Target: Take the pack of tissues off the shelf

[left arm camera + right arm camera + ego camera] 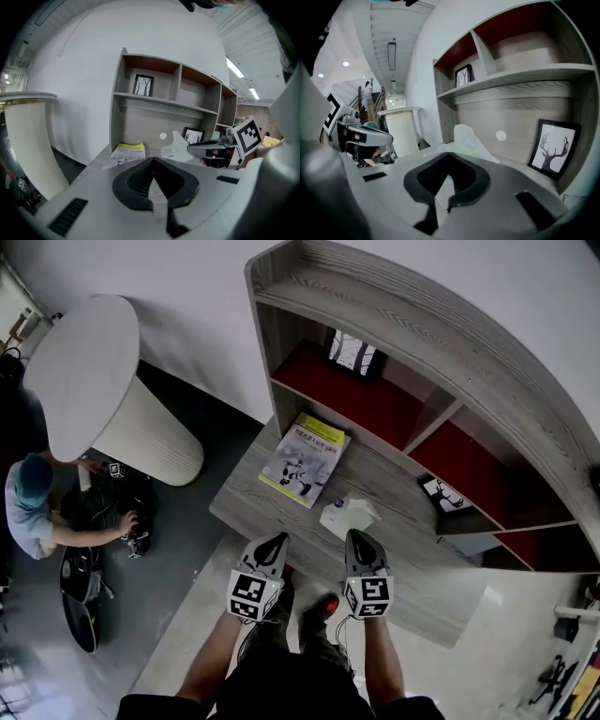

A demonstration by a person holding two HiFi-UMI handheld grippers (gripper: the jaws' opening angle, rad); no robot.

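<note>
The pack of tissues (349,517) is a white soft pack with one tissue sticking up, lying on the grey wooden lower shelf board (394,549). My left gripper (275,545) hovers just short of the pack on its left, jaws shut and empty. On the pack's near right edge is my right gripper (362,538), also shut and empty. In the left gripper view the pack (176,147) lies ahead right of the shut tips (153,160), with the right gripper (211,147) beside it. The right gripper view shows the pack (466,138) just beyond the shut tips (449,157).
A magazine (305,460) lies left of the pack. A deer picture (441,493) leans at the back right, and a tree picture (354,352) stands on the upper red-backed shelf. A round white table (89,371) and a person sitting on the floor (37,502) are at left.
</note>
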